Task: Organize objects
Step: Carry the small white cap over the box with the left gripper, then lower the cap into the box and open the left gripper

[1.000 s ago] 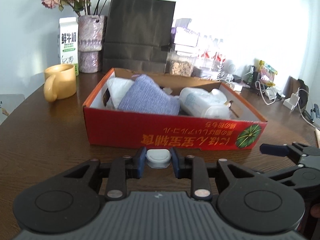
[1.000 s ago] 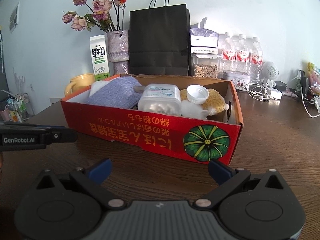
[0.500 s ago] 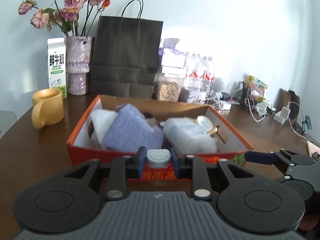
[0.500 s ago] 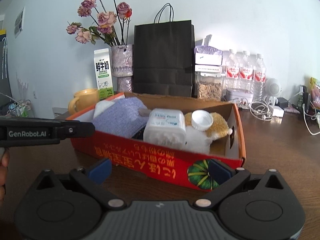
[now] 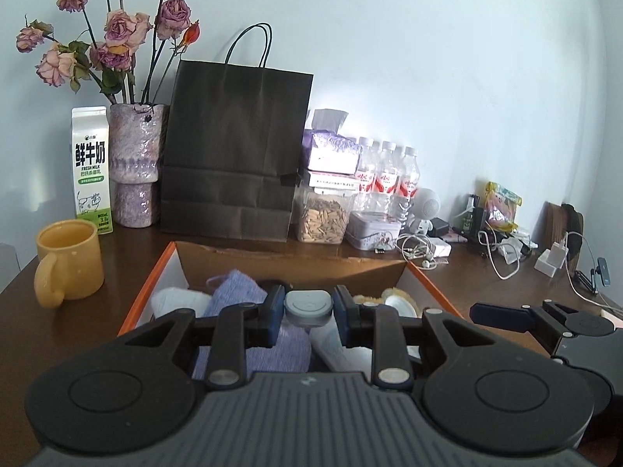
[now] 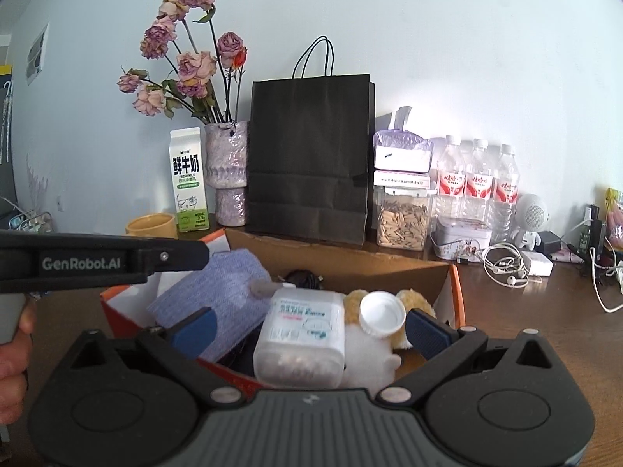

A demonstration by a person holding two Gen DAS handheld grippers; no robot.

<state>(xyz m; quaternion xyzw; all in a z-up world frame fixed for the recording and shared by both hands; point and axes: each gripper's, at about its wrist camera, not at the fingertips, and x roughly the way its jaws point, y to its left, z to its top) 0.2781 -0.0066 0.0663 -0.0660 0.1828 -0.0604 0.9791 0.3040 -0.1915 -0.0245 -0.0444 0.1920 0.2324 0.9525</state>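
My left gripper (image 5: 307, 313) is shut on a small grey rounded case (image 5: 308, 306), held above the red cardboard box (image 5: 296, 262). Inside the box lie a folded blue-purple cloth (image 6: 218, 295), a clear plastic container of cotton swabs (image 6: 301, 340), a white lid (image 6: 381, 313), a yellow plush toy (image 6: 414, 299) and a white soft item (image 5: 175, 301). My right gripper (image 6: 309, 325) stands open over the box's near edge, with the swab container seen between its fingers but apart from them. The left gripper's side (image 6: 101, 262) shows at the left of the right wrist view.
Along the wall stand a black paper bag (image 5: 233, 155), a vase of dried roses (image 5: 134, 163), a milk carton (image 5: 90, 167), a yellow mug (image 5: 68, 260), a seed jar (image 5: 323, 218), water bottles (image 5: 385, 179), a tin (image 5: 373, 229) and tangled cables (image 5: 502, 249). A hand (image 6: 13, 354) holds the left gripper.
Both grippers have risen and moved toward the box, so its red front has dropped out of view and its inside shows from above. The left gripper keeps the grey case; the right stays open.
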